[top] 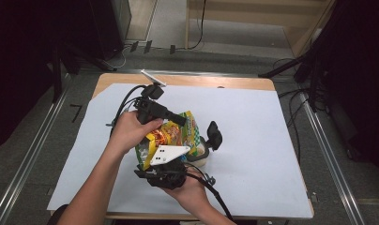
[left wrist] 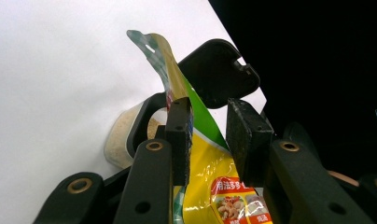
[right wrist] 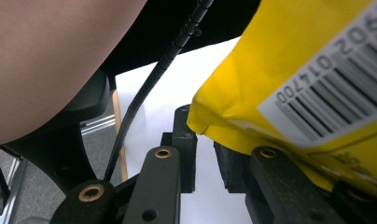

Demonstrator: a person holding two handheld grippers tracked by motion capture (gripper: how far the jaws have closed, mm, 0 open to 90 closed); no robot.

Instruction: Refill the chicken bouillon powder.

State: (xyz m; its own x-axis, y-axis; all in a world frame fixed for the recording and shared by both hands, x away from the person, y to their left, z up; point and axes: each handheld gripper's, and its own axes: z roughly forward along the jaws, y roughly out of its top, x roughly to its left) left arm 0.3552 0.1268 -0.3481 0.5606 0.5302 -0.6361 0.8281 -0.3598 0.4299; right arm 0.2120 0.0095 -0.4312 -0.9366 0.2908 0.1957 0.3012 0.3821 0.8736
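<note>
A yellow and green snack bag (top: 171,136) is held in the air between both hands above the white sheet. My left gripper (top: 180,119) comes in from the left and is shut on the bag's upper part (left wrist: 203,154), which fills the gap between its pads. My right gripper (right wrist: 200,121), under its grey plate (top: 169,154), has the bag's bottom corner (right wrist: 270,84) at its fingertips, with the jaws close together. Just right of the bag stands a clear jar of beige powder (top: 202,154), its black flip lid (top: 214,133) standing open.
A white paper sheet (top: 262,150) covers most of the wooden table. A thin white stick (top: 152,77) lies at the table's back edge. Cables trail from both grippers, and metal rails (top: 328,159) run along the floor on either side.
</note>
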